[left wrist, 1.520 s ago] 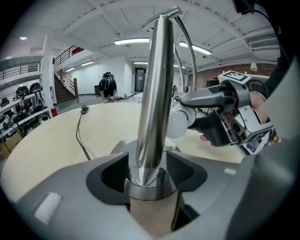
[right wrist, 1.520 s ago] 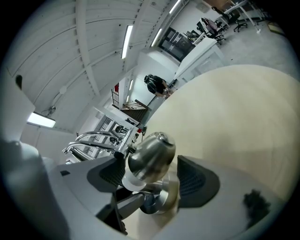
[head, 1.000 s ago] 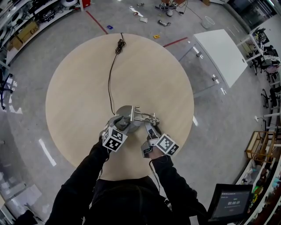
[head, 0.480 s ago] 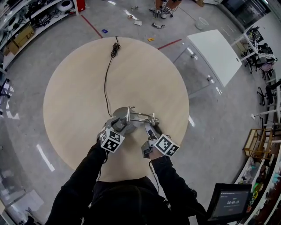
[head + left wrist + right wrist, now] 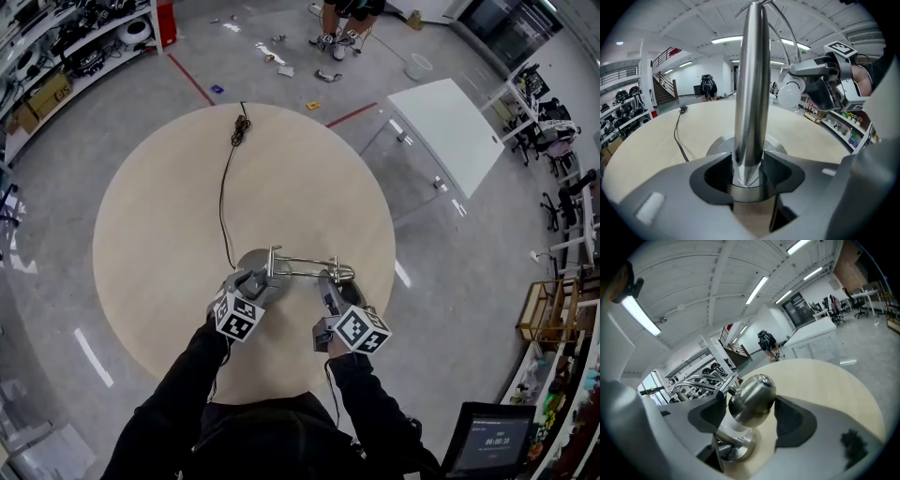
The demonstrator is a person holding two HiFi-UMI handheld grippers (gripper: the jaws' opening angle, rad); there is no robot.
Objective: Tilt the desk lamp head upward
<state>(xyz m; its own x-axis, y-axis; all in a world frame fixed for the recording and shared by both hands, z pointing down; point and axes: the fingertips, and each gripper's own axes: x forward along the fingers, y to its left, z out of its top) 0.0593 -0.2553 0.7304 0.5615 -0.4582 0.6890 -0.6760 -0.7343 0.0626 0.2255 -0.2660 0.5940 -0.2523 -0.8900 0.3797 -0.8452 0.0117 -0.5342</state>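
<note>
Two grippers were engaged on the lamp, low in the centre of the head view. The left gripper had its jaws clamped on the upright post just above the round base, with a dark pad against each side of the tube. The right gripper had its jaws closed on the rounded metal head, again with one pad at either flank. In the head view the head lay right of centre, at the far end of the thin arm that ran rightward from the post top. It hung over the table, near that table's lower right rim. A cord trailed from the base toward the upper left.

The step in hand appeared to be the tilt itself, with the brace and the hold on the head both taken. How far the head had been raised could not be read. The next move probably called for rotating the right gripper so that the head turned upward about its joint. Meanwhile the left gripper would need to pin the post, so that the base neither slid nor lifted.
</note>
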